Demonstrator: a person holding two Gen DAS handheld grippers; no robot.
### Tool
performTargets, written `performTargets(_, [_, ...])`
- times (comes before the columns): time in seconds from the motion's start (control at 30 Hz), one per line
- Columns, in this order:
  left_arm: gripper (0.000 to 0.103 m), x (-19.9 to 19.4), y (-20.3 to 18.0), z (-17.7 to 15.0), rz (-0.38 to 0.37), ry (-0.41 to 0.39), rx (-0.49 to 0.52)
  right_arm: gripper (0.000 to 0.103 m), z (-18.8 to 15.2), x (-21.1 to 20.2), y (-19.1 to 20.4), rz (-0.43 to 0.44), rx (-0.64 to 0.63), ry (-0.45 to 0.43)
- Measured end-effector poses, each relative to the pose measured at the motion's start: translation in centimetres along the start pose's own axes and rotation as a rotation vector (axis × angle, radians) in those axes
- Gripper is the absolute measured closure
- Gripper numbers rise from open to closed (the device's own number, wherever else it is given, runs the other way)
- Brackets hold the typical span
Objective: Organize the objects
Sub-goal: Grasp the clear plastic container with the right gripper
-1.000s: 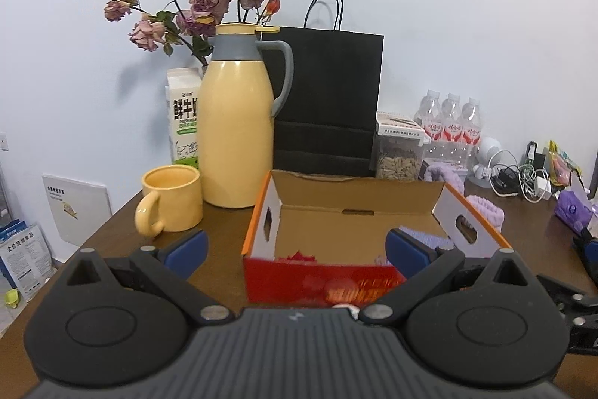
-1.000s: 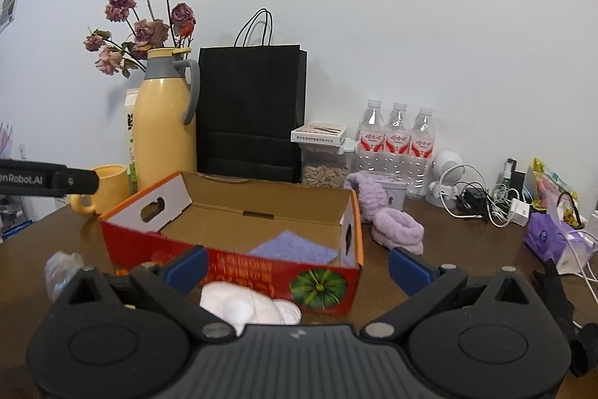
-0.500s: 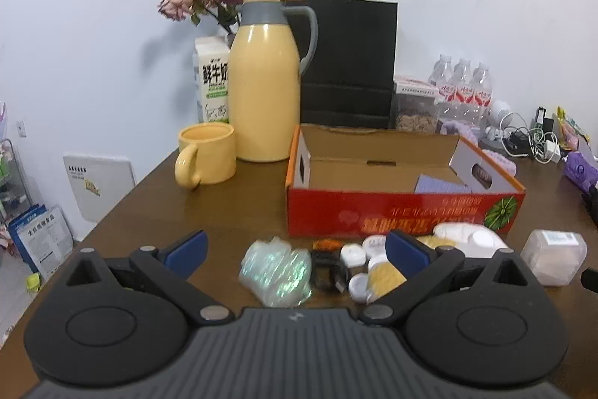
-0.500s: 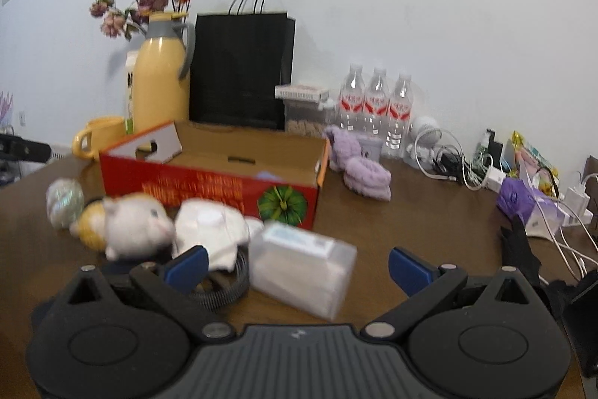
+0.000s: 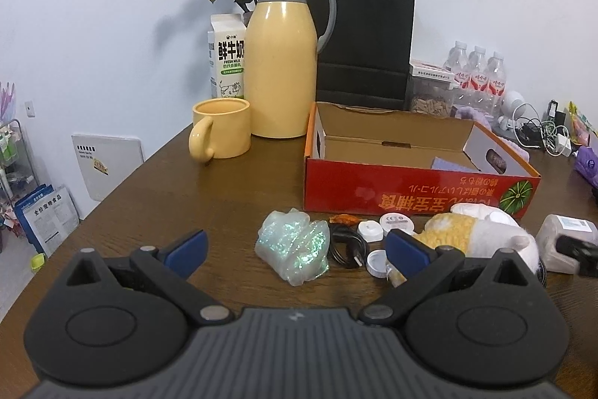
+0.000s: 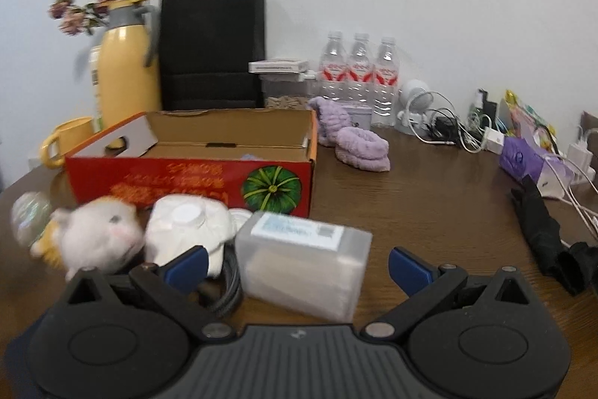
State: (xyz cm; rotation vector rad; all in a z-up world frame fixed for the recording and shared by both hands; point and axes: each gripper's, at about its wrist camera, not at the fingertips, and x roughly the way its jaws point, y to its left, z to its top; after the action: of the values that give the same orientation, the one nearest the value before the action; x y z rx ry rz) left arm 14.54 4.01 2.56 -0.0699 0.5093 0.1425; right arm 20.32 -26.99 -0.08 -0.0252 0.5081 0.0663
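Red carton: open-topped, mid-bench, nearly empty; presumably the destination.

Loose items: iridescent wrapped bundle, plush toy, white pouch, translucent plastic case, caps and cable; all lie along the carton's near side, judged staged for loading.

Left gripper: tongs wide, holding nothing, facing the bundle.

Right gripper: tongs wide, empty, case between them.

Change: both views have drawn back since a second ago, revealing the clutter.
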Motion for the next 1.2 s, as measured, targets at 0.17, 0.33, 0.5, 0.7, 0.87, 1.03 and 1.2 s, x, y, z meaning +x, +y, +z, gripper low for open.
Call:
performTargets(0.17, [0.000,0.6,-0.1,-0.2,-0.004,0.011,-0.005,0.000,0.5,3.0,0.3,-0.061,0.059,0.055])
performTargets(0.33, [0.000,1.2,-0.1,-0.4,-0.003,0.020,-0.014,0.007,-0.1,4.2,0.0,-0.053,0.071,0.082])
performTargets(0.5, [0.000,1.6,0.0,-0.6,0.000,0.032,-0.020,0.014,-0.4,4.0,-0.1,-0.024,0.066,0.058])
performTargets(0.7, [0.000,1.5,0.6,-1.0,0.009,0.044,-0.040,0.014,-0.4,1.7,-0.5,0.011,0.083,-0.081])
performTargets(0.87, [0.000,1.3,0.9,-0.9,0.023,0.045,-0.040,0.014,-0.3,1.0,-0.8,0.054,0.096,-0.121])
performTargets(1.03, [0.000,1.8,1.0,-1.1,0.018,0.062,-0.044,0.014,-0.4,0.7,-0.7,0.073,0.088,-0.130])
performTargets(1.2, [0.000,3.1,0.8,-1.0,0.009,0.077,-0.044,0.014,-0.4,0.6,-0.7,0.081,0.086,-0.134])
